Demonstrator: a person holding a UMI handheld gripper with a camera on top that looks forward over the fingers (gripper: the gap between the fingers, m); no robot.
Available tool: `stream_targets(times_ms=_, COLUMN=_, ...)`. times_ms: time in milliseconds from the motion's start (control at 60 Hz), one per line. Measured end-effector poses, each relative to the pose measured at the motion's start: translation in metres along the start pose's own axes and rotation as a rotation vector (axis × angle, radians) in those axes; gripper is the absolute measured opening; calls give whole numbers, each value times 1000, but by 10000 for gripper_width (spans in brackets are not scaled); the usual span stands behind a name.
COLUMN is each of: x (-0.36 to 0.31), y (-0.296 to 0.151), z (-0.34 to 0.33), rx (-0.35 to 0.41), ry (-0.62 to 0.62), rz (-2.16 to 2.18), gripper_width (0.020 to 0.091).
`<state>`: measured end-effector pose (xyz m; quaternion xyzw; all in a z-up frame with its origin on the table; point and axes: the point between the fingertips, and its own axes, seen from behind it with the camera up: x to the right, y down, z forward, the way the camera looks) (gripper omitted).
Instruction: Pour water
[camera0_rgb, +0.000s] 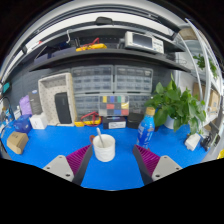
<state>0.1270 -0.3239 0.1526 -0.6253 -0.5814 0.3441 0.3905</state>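
Now gripper (104, 172) open, two fingers spread wide over blue table (60, 145), pink pads (78, 157) facing inward. White cup (104, 148) upright on table between fingers, gap on each side, touching neither pad. Thin stick-like thing leaning out of cup, too small to tell what. Blue bottle (146, 129) upright to the right of cup and a little farther, near right finger but apart from it. Green plant (180, 103) farther right, behind bottle. Coloured card (113, 105) standing at far edge of table, behind cup. Small brown object (17, 142) at left side of table, white container (38, 121) behind it. Dark shelf (95, 55) far above, with microwave (143, 41) on it at right.
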Motion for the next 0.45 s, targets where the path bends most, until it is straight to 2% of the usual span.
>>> stream_targets(times_ms=200, x=-52, y=-27, z=-41, rx=21, ry=-63, rz=10, gripper_width=856)
stream_targets(times_ms=450, x=-75, y=-18, z=-62, rx=-3, ry=-75, rz=-12, gripper_width=856)
